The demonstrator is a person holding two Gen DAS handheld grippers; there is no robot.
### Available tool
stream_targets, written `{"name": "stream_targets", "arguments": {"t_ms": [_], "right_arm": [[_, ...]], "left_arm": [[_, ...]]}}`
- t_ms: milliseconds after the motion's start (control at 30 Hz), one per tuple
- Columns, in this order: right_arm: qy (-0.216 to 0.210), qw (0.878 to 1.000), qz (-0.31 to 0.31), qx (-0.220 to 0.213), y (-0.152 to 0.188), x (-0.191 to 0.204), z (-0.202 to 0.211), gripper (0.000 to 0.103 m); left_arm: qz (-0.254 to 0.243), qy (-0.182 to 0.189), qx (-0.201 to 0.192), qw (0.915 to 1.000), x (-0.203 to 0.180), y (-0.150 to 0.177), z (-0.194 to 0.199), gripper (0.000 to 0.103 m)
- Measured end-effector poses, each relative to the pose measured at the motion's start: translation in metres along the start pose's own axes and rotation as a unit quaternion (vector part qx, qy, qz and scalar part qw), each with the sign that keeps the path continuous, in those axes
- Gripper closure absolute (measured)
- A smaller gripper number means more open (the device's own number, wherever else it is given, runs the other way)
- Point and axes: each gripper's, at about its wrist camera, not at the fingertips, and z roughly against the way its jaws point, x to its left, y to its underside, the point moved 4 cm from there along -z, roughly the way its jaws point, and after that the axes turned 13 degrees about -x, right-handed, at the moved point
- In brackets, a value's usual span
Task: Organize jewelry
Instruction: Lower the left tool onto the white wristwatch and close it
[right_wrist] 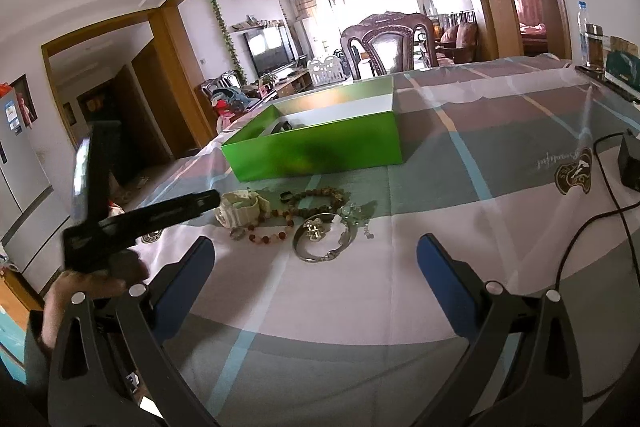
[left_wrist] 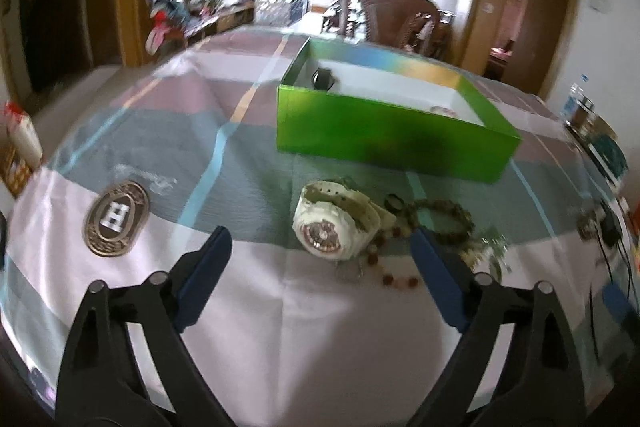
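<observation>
While both tools hang over the tabletop [right_wrist: 360, 287], this is what shows.
Left gripper [left_wrist: 320, 239]: jaws wide apart, holding nothing; the white watch [left_wrist: 334, 221] lies on the cloth between the blue fingers [left_wrist: 208, 267], not touched.
Right gripper [right_wrist: 316, 251]: jaws wide open and empty, near the silver bangle [right_wrist: 324, 241].
Jewelry pile: watch, dark bead bracelet [right_wrist: 320, 197], reddish bead string [right_wrist: 272, 233] and bangle lie close together, just in front of the green box [right_wrist: 320, 151].
Green box: open on top, a dark item [right_wrist: 285, 126] inside.
</observation>
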Motion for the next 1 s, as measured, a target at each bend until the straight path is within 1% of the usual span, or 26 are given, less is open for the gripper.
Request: {"name": "stream_targets", "arguments": {"t_ms": [167, 267, 367, 433, 500, 600, 700, 733, 767, 800, 833, 900, 1000], "right_arm": [[0.003, 1.0, -0.007, 0.001, 0.0, -0.011, -0.001, 0.003], [0.005, 1.0, -0.012, 0.0, -0.001, -0.017, -0.001, 0.003], [0.003, 1.0, -0.016, 0.003, -0.001, -0.02, -0.004, 0.003], [0.002, 1.0, -0.016, 0.004, 0.0, -0.022, -0.005, 0.003], [0.001, 1.0, -0.018, 0.007, 0.002, -0.023, -0.006, 0.003], [0.0, 1.0, -0.023, 0.01, 0.004, -0.026, -0.009, 0.003], [-0.002, 1.0, -0.024, 0.012, 0.005, -0.025, -0.011, 0.003], [-0.002, 1.0, -0.023, 0.012, 0.005, -0.025, -0.011, 0.003], [-0.002, 1.0, -0.023, 0.011, 0.005, -0.024, -0.011, 0.003], [-0.001, 1.0, -0.023, 0.011, 0.005, -0.024, -0.011, 0.003], [-0.001, 1.0, -0.024, 0.011, 0.004, -0.025, -0.01, 0.003], [0.001, 1.0, -0.023, 0.012, 0.004, -0.026, -0.01, 0.003], [0.003, 1.0, -0.024, 0.014, 0.004, -0.027, -0.011, 0.003]], "left_arm": [[0.053, -0.015, 0.036, 0.9978, 0.003, 0.007, -0.03, 0.017], [0.076, -0.029, 0.058, 0.995, 0.005, 0.012, -0.043, 0.022], [0.093, -0.037, 0.055, 0.9934, 0.008, 0.012, -0.045, 0.024], [0.109, -0.035, 0.053, 0.992, 0.01, 0.01, -0.042, 0.028], [0.116, -0.021, 0.044, 0.9921, 0.009, 0.006, -0.037, 0.028], [0.123, -0.029, 0.03, 0.9915, 0.015, 0.0, -0.031, 0.026], [0.132, -0.035, 0.038, 0.9899, 0.018, 0.0, -0.038, 0.026], [0.136, -0.036, 0.043, 0.9891, 0.019, 0.001, -0.042, 0.029], [0.14, -0.037, 0.048, 0.9884, 0.019, 0.003, -0.045, 0.035], [0.142, -0.036, 0.052, 0.9878, 0.019, 0.005, -0.048, 0.051], [0.148, -0.028, 0.056, 0.9869, 0.019, 0.007, -0.05, 0.056], [0.153, -0.018, 0.054, 0.9866, 0.018, 0.007, -0.049, 0.059], [0.166, -0.007, 0.054, 0.9846, 0.022, 0.009, -0.046, 0.059]]}}
